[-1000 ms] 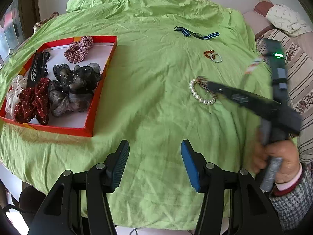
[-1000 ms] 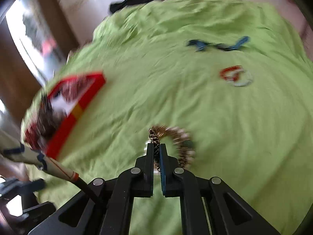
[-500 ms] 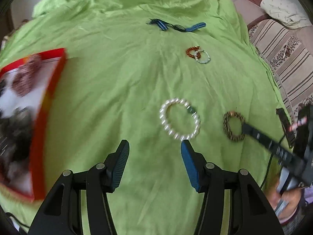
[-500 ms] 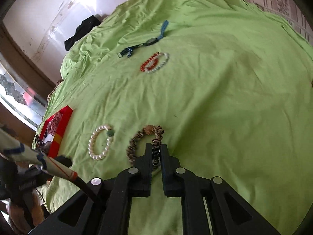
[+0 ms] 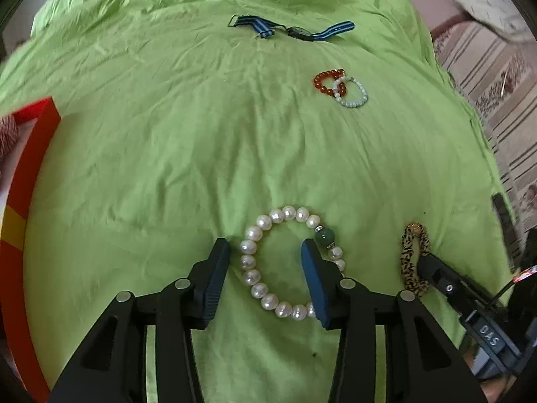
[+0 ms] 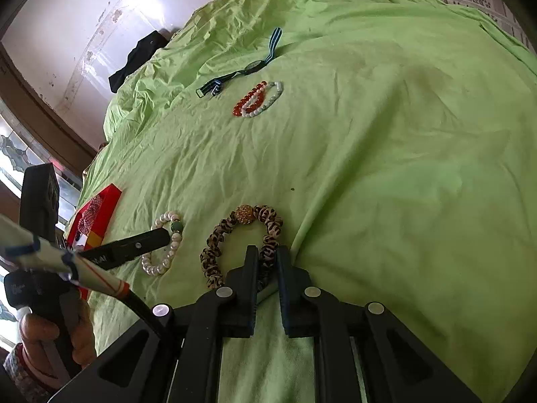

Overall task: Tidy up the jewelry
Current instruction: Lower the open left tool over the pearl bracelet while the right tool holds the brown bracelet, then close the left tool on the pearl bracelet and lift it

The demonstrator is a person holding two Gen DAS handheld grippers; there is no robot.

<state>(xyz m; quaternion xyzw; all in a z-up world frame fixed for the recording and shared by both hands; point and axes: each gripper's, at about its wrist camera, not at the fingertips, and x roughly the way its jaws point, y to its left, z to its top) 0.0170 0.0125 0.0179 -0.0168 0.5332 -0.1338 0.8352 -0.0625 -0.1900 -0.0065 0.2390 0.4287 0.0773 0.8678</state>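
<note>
1. Big shift over the last second: the left gripper (image 5: 265,268) has swung away from the red tray (image 5: 30,181) and now sits right down at the pearl bracelet (image 5: 290,262). Its jaws stand wide apart, nothing held, one pad outside the ring at 9 o'clock, the other inside the loop near the green bead.
2. The right gripper (image 6: 266,265) has dragged the leopard-print bracelet (image 6: 241,241) off the pearls and out to 3 o'clock of them. Its jaws are pinched nearly together on the fabric band, so the two pieces now lie well apart.
3. My read: the untangling is done, and the left tool looks set to close on the pearl strand next.
4. Elsewhere, the red bead bracelet (image 5: 329,82) and pale bead bracelet (image 5: 350,92) overlap at 1 o'clock, and the striped watch (image 5: 295,30) lies at 12, all on the green cloth (image 5: 167,151).
5. The tray sits far off at 9 o'clock; nothing lies between it and the pearls, though the cloth is rumpled.
</note>
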